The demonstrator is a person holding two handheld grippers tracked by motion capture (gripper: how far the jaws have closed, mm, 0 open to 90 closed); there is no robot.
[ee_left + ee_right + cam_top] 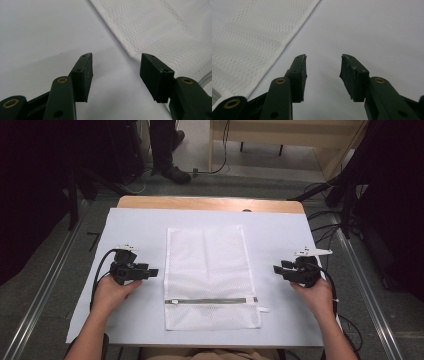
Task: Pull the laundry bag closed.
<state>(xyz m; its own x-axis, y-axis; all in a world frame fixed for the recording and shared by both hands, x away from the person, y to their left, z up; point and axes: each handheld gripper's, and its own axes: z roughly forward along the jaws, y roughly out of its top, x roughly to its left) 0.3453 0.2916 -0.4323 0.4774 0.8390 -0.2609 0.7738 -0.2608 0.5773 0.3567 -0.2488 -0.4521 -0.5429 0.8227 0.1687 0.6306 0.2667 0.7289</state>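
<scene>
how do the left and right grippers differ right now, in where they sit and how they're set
The left gripper sits left of the white mesh bag, jaws pointing right toward it; the right gripper sits right of the bag, jaws pointing left. In its own view, the left gripper's jaws reach close to the bag's edge; the right gripper's stand clear of it over the bare sheet. Both are open, empty, and off the bag.

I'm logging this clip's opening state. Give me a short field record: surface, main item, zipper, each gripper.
surface: white sheet over a wooden table
main item: white mesh bag, flat, centred
zipper: grey zipper near the bag's near end, closed
left gripper: open, beside the bag's left edge, holding nothing
right gripper: open, right of the bag, holding nothing
</scene>
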